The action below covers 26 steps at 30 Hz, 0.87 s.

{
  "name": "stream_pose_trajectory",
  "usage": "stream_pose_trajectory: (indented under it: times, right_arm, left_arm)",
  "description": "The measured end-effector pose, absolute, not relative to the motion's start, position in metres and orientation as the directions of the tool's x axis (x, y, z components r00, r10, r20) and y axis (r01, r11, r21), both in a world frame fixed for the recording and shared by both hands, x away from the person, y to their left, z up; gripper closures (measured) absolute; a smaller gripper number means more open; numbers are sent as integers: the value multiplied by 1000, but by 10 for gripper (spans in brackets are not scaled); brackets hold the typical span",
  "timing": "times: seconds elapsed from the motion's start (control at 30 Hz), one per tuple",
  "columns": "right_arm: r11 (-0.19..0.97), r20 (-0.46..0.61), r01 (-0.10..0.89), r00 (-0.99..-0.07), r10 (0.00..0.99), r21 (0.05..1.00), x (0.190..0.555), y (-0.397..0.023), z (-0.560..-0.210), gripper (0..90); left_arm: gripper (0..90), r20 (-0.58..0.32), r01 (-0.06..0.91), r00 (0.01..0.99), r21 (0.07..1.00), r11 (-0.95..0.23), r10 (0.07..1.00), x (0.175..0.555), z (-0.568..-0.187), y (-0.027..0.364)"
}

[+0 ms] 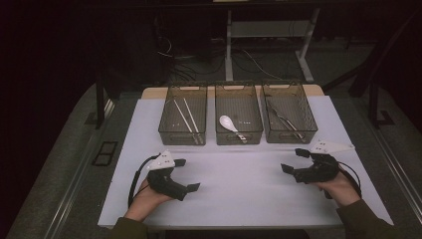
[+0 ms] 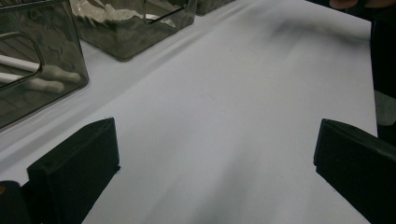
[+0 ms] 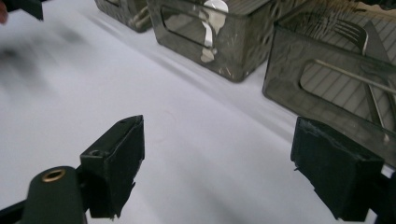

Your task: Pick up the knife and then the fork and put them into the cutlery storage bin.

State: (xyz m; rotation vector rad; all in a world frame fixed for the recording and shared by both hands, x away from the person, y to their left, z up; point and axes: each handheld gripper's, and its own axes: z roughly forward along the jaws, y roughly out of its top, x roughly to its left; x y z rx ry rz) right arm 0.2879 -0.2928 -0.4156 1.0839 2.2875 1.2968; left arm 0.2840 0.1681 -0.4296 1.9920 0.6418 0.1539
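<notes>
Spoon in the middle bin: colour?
White spoon; clearest in the high view.

White table point(image 1: 249, 194) with a wood edge at the back, three see-through bins in a row on it, left bin point(image 1: 182, 115), middle bin point(image 1: 238, 114), right bin point(image 1: 289, 113), side by side

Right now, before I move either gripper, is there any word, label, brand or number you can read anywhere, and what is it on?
None: no readable text in any view.
The three bins, the white spoon, the chopsticks and the white table cover carry no visible print.
The left gripper and right gripper show no legible marking.
</notes>
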Motion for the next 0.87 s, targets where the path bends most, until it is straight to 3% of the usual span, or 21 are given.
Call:
stream_pose_trajectory:
  times: [0.43,0.87]
  right_arm:
    - [310,120,454,-702,702,835,261,-297,-435,145]
    - [307,137,459,-710,690,833,261,-297,-437,145]
  left_arm:
    - [0,-155,371,852,853,-367,501,284,-429,168]
    - [0,-154,372,852,851,-372,500,284,-430,168]
